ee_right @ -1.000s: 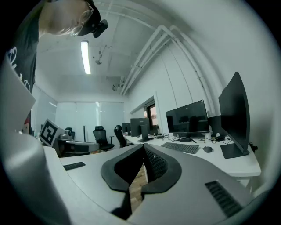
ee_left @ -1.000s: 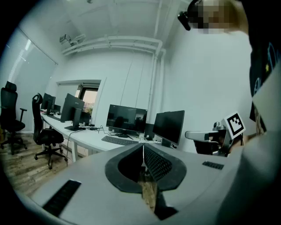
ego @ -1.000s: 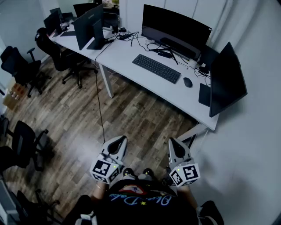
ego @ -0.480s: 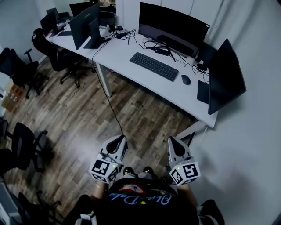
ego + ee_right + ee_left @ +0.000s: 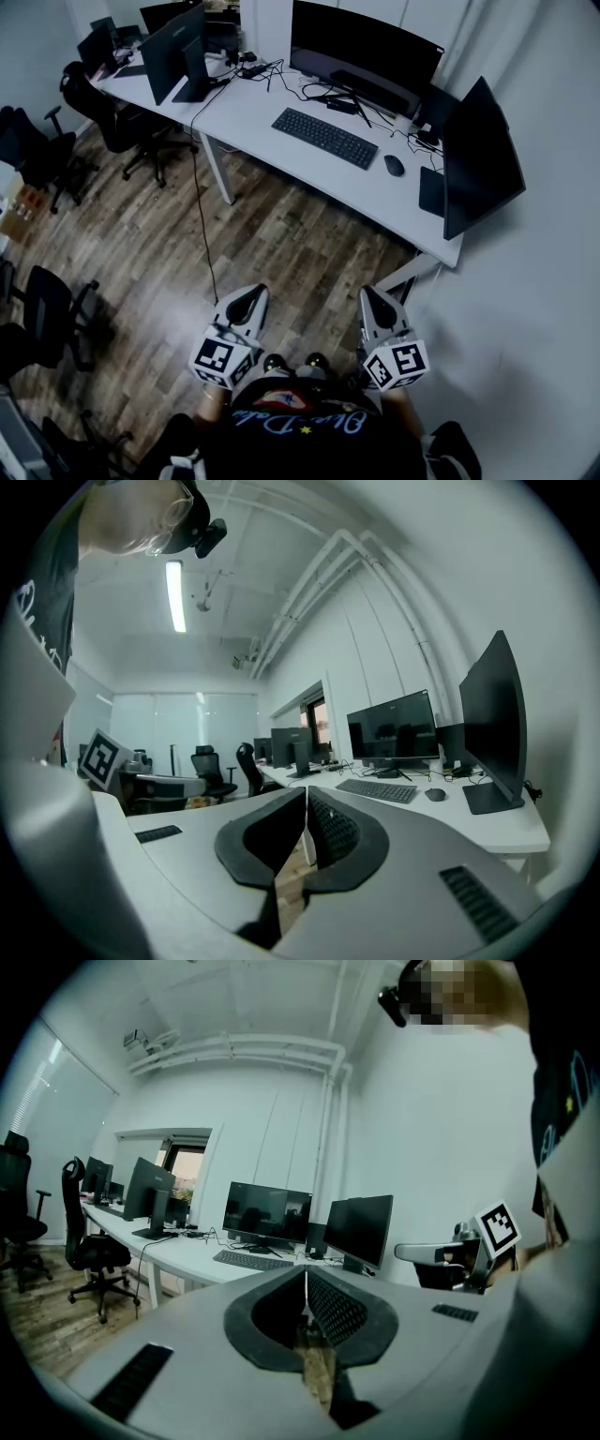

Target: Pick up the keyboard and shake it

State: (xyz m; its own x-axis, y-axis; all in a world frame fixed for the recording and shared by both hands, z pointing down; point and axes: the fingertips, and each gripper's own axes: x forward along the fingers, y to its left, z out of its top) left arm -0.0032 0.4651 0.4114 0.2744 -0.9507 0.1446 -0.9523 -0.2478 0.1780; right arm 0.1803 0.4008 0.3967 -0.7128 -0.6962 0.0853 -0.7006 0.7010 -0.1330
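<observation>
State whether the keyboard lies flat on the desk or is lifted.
Flat: the keyboard rests on the white desk; the left gripper and right gripper, shut and empty, are far off.

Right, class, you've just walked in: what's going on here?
A person stands away from the desk, a gripper in each hand. The left gripper and right gripper are both shut and empty. The keyboard lies untouched on the desk, before the wide monitor, a mouse beside it.

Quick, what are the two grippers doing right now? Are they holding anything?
The grey left gripper is closed, holding nothing.
The grey right gripper is closed, holding nothing.
</observation>
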